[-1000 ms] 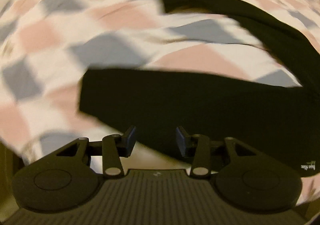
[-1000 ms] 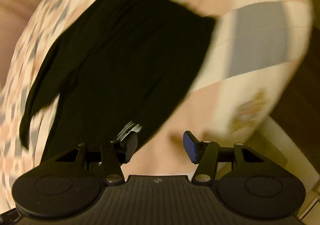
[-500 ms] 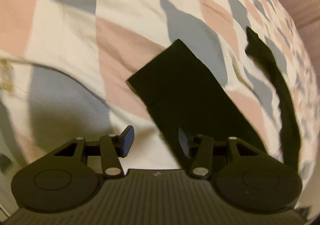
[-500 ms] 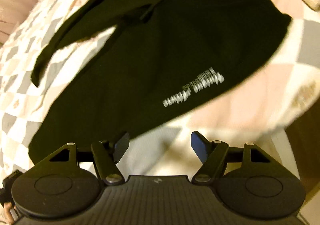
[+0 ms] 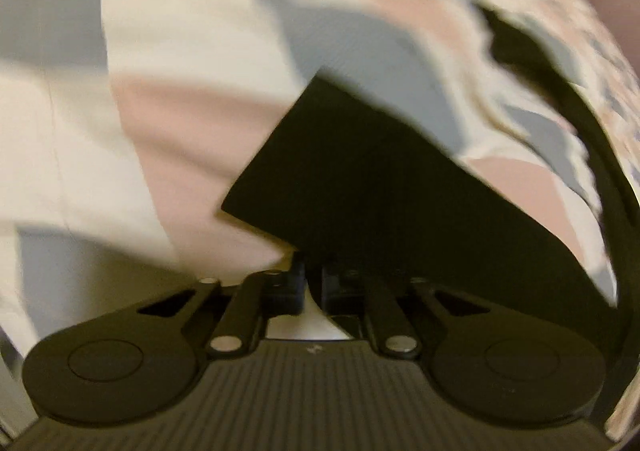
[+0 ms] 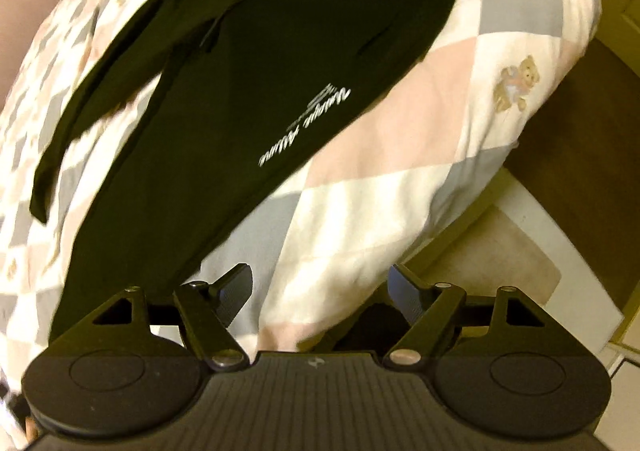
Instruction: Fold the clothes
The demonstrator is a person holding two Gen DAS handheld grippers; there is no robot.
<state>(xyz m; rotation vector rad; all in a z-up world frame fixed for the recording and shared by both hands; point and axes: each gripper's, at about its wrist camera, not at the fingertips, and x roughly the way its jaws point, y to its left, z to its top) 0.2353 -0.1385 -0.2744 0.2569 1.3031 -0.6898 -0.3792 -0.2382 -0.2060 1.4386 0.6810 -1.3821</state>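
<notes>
The black trousers [image 6: 224, 99] lie spread on a checked quilt [image 6: 460, 99] of pink, grey and cream squares. In the right wrist view they run from the waist end at about 1 o'clock down to one leg end at 8 o'clock, with the other leg splayed off toward 9 o'clock. A line of white lettering [image 6: 306, 127] sits on the near leg, close to its edge at the middle of the view.

In the left wrist view, a squared leg end of the trousers [image 5: 360, 171] fills the centre and runs off toward 4 o'clock, while the second leg curves along the 2 to 3 o'clock rim. The left gripper [image 5: 313, 283] has its fingers drawn close together with only a thin gap between them, right at the lower corner of that leg end. The picture is blurred there, so whether cloth is pinched between them cannot be told.

The right gripper [image 6: 320, 291] holds its fingers wide apart, with nothing between them, over the quilt's edge just beside the trouser leg at 6 o'clock.

A small bear motif [image 6: 518, 85] marks a cream square at 3 o'clock. Beyond the quilt's edge, at 4 o'clock, a pale floor [image 6: 520, 263] shows.
</notes>
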